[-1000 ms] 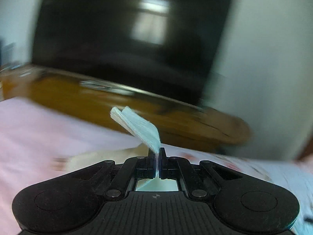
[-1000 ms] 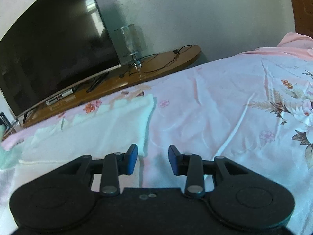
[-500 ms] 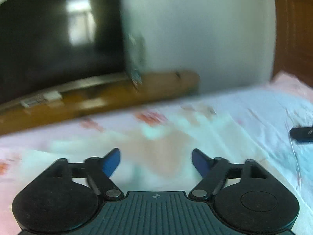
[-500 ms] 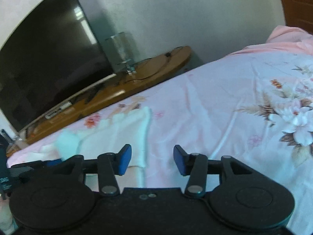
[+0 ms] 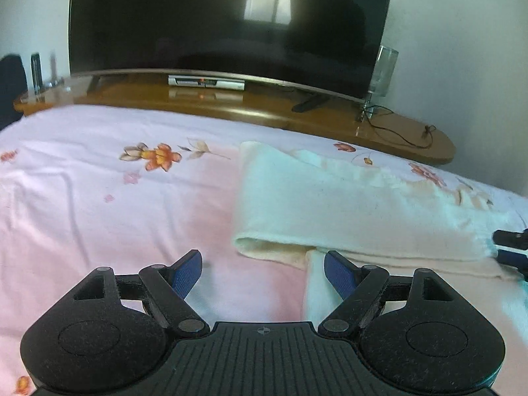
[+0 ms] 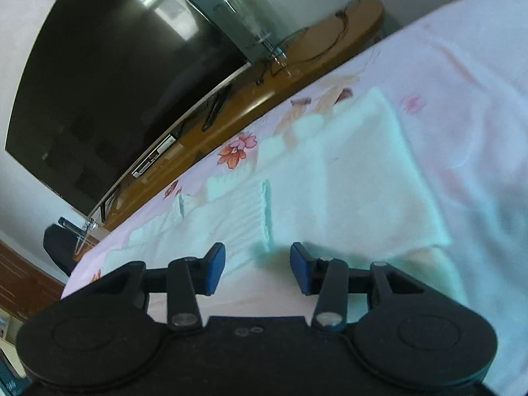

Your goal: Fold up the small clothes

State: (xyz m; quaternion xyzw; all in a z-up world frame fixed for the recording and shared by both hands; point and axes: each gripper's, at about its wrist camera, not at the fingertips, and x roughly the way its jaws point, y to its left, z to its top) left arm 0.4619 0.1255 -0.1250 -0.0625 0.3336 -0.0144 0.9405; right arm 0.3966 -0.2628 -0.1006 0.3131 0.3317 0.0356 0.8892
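A pale, mint-white small garment [image 5: 346, 208] is seen lying folded over on a bed [image 5: 99, 204] covered by a pink floral sheet. From the left wrist view, the left tool [image 5: 262, 272] is held low over the sheet with its blue pads spread wide and nothing between them; the garment's folded edge lies just ahead and to the right of it. From the tilted, blurred right wrist view, the right tool [image 6: 257, 265] is seen above the garment [image 6: 346, 181], its jaws partly apart and closing, with cloth lying below the gap but not pinched. Beyond the bed, a dark television [image 5: 227, 23] is carried on a long wooden counter [image 5: 231, 107].
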